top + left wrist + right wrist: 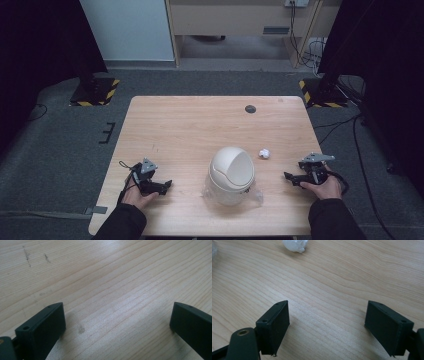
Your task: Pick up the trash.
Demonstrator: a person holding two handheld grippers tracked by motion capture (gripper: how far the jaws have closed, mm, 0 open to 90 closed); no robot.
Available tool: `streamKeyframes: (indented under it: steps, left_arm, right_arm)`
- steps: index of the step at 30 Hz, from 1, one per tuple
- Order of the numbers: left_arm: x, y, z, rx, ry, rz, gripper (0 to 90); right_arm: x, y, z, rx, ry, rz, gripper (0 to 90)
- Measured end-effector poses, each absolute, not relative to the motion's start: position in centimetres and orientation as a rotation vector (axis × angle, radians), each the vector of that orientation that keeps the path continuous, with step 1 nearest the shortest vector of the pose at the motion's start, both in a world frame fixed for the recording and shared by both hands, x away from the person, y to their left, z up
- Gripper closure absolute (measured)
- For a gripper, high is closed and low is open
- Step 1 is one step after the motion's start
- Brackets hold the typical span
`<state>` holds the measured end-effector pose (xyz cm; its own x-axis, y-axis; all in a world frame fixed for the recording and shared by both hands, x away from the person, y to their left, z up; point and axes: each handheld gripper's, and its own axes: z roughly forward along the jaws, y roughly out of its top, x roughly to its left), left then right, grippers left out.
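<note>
We rest both grippers low on the wooden table [190, 120], one on either side of a small cream desktop bin [231, 175] with a domed swing lid, which stands on its clear liner near our edge of the table. The left gripper [161, 186] lies well to the bin's left; seen along its own length, its jaws stand wide apart over bare wood, with nothing between them. The right gripper [291, 178] lies well to the bin's right, its jaws likewise spread wide and empty.

The thing the work seems to turn on, a crumpled ball of white paper [264, 153], sits on the table just beyond and to the right of the bin, between it and our right hand. In the right gripper view the paper ball [295, 245] lies ahead of the jaws and apart from them, a little to their left, untouched.

By our reading, the job has hardly begun: the paper is not yet grasped, the bin's lid hangs shut, and no scrap shows at its opening. What remains is nearly everything: bringing the right gripper forward over the ball, closing on it, carrying it across to the bin and pushing it through the swing lid.
</note>
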<state>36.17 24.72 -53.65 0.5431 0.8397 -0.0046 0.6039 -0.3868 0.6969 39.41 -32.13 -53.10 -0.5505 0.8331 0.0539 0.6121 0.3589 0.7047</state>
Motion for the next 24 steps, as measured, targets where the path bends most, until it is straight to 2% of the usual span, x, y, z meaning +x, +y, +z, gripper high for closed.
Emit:
streamKeyframes:
  steps: [24]
  left_arm:
    - [36.2, 24.7, -53.6, 2.129, 1.162, 0.467, 0.0]
  right_arm:
    - [39.1, -31.4, -49.2, 1.214, 2.150, 1.274, 18.4]
